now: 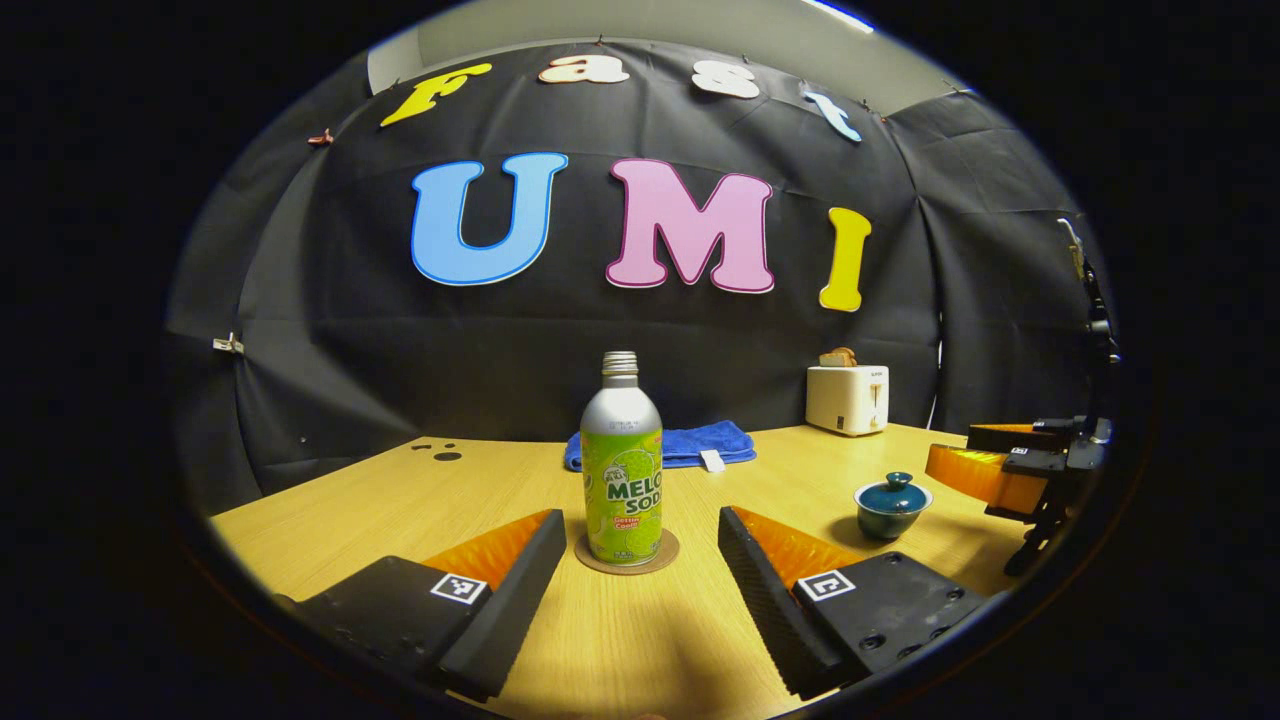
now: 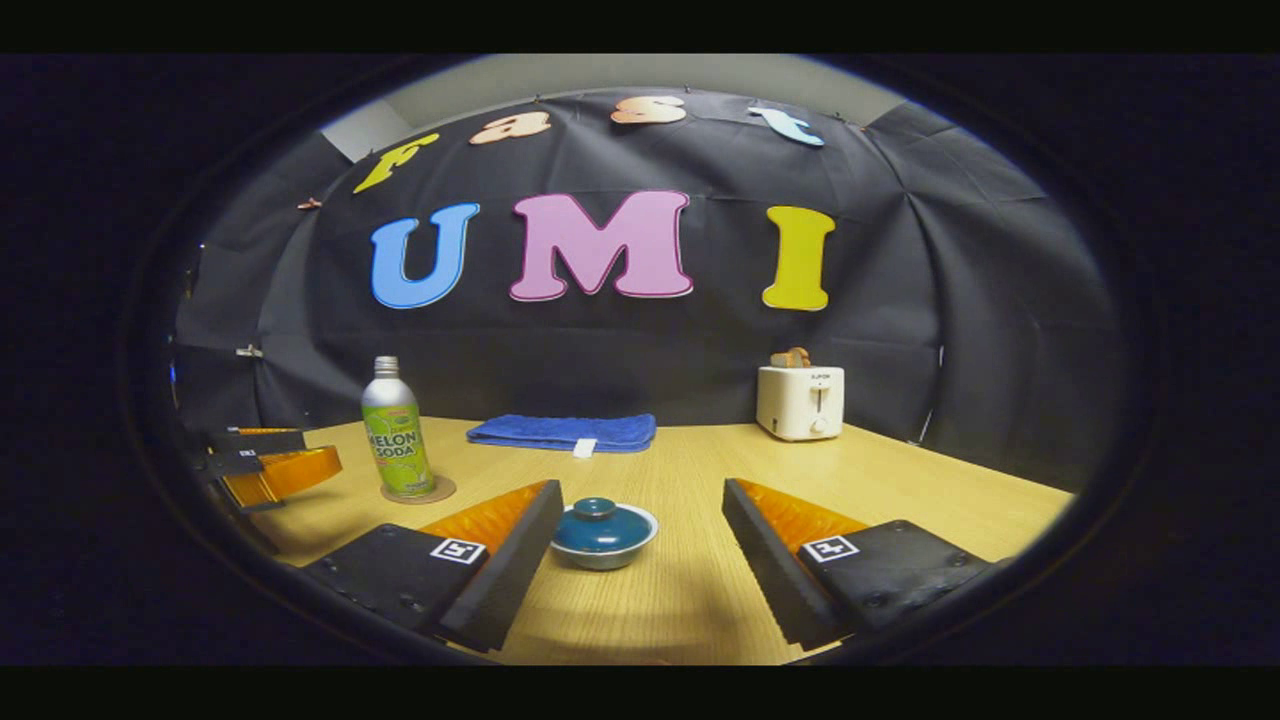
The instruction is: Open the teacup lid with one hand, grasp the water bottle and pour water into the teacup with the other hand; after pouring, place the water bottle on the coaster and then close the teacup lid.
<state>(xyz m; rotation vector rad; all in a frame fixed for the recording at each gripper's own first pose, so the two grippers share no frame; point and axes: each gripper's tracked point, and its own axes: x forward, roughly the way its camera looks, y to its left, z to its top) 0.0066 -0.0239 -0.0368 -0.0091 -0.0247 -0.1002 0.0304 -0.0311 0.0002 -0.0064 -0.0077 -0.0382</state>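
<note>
My right gripper point(image 2: 640, 545) wide open, empty; teacup point(image 2: 603, 534), lid on, dead ahead btwn fingers, nearer left one. My left gripper point(image 1: 640, 560) open, empty, facing upright bottle point(image 1: 621, 465) on coaster point(image 1: 627, 558).

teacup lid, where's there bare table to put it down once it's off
Bare table lies right of the teacup, in front of the toaster, and between the teacup and the blue towel. It is more crowded on the other side: the water bottle on its coaster, with the left gripper beside it.
</note>
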